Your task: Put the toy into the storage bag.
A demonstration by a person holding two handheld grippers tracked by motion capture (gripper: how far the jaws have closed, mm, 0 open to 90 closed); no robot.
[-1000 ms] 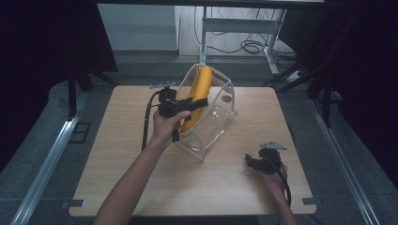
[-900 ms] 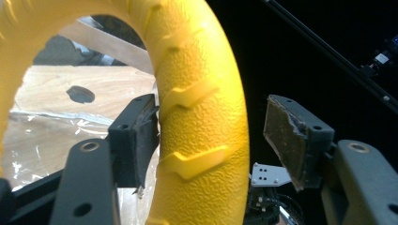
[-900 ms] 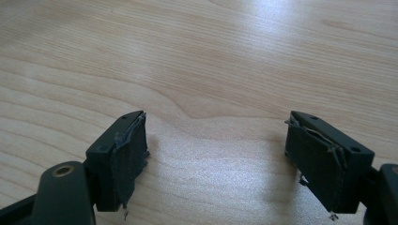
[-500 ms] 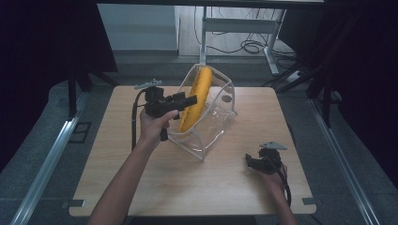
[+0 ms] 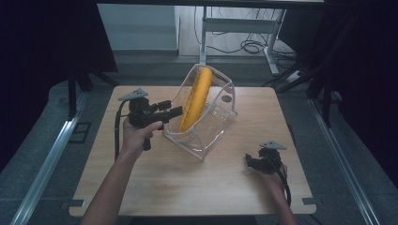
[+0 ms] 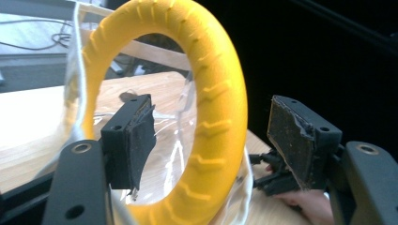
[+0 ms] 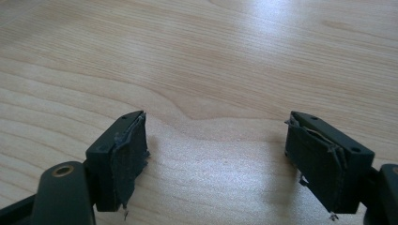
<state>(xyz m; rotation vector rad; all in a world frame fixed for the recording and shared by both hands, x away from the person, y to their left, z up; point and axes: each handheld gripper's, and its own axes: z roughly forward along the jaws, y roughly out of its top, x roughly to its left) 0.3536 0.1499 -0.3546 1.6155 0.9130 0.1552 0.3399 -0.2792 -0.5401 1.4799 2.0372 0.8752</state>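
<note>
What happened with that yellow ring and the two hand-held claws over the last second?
The left gripper let go of the ridged yellow ring and drew back to the left, away from the clear plastic holder; its jaws now stand open with the ring between them, untouched. The ring stayed leaning in the holder. The right gripper stayed low over the wooden table, open.

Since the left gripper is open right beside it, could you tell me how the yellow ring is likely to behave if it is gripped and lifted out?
The yellow ring looks like moulded foam or rubber, so it is probably light and may squash a little. Its ridged surface should resist slipping between the left gripper pads. It stands on edge inside the clear container, so it would likely roll or topple once freed.
</note>
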